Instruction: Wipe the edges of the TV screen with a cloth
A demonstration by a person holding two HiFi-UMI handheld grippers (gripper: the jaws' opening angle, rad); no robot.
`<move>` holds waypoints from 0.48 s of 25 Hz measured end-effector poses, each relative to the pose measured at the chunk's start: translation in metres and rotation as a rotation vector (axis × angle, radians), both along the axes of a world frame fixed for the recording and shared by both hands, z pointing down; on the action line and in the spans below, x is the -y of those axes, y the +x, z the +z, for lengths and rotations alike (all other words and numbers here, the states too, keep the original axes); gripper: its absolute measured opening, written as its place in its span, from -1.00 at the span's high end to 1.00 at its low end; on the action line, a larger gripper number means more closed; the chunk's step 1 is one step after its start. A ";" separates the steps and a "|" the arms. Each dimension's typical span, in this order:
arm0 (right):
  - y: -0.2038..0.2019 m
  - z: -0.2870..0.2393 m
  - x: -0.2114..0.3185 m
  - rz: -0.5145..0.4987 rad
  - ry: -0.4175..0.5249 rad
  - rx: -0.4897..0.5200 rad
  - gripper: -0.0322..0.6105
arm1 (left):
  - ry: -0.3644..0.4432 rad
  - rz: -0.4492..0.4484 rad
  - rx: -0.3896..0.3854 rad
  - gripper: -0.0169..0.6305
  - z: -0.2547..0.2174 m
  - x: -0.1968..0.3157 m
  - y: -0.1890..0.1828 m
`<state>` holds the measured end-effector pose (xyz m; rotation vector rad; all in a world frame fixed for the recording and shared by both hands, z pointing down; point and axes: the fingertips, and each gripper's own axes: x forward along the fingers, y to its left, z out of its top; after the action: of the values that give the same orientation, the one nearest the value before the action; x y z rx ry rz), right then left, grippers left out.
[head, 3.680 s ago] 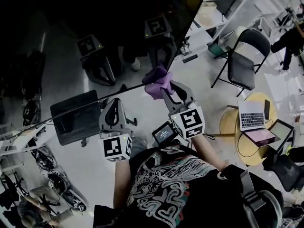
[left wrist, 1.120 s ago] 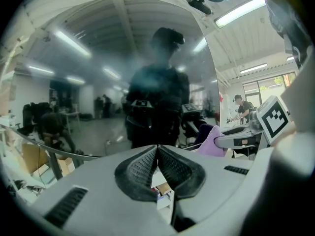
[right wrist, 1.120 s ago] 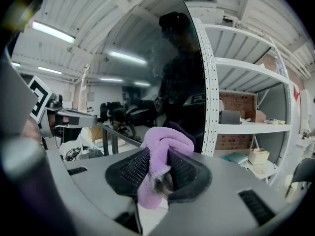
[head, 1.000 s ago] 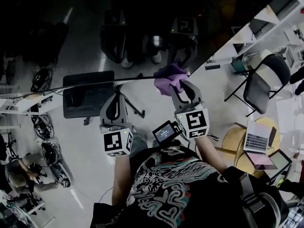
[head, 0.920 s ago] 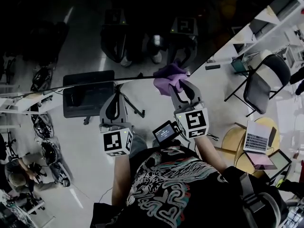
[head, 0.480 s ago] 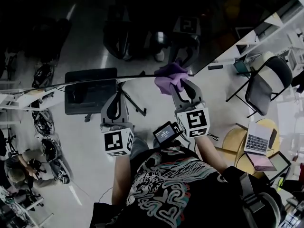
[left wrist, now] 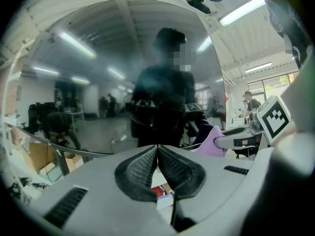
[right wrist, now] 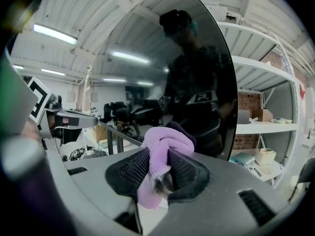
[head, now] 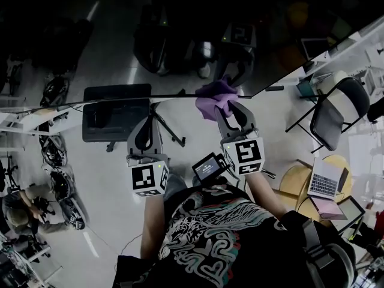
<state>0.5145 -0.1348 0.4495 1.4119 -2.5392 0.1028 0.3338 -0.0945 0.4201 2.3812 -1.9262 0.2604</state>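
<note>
The dark, mirror-like TV screen (head: 180, 35) fills the top of the head view; its lower edge runs across the middle to a corner at the right. My right gripper (head: 230, 108) is shut on a purple cloth (head: 217, 96), which is pressed against that lower edge just left of the corner. In the right gripper view the cloth (right wrist: 165, 142) bulges out between the pads in front of the screen (right wrist: 197, 82). My left gripper (head: 146, 122) is below the edge further left, shut and empty (left wrist: 157, 146). From there the cloth (left wrist: 210, 140) shows at the right.
A black folding chair (head: 336, 110) and a round table with laptops (head: 327, 182) stand at the right. White shelves (head: 360, 47) rise behind the screen's right edge. A black flat base (head: 117, 119) lies on the floor below the screen's lower edge. A person sits at the far left (head: 18, 203).
The head view has swung, so the screen's lower edge now looks more level. The right gripper keeps the cloth on that edge near the corner. The left gripper stays shut.
</note>
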 end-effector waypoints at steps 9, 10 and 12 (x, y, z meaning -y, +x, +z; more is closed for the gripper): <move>-0.031 -0.004 -0.001 -0.014 -0.001 -0.008 0.49 | 0.003 0.001 -0.007 0.89 -0.003 0.005 -0.026; -0.034 -0.004 -0.002 -0.016 -0.001 -0.013 0.49 | 0.002 0.003 -0.009 0.89 -0.003 0.005 -0.028; -0.037 -0.004 -0.002 -0.019 0.001 -0.021 0.49 | 0.002 0.004 -0.012 0.89 -0.002 0.005 -0.029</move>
<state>0.4780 -0.1326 0.4452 1.3813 -2.5356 0.0832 0.3053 -0.0998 0.4176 2.3826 -1.9175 0.2442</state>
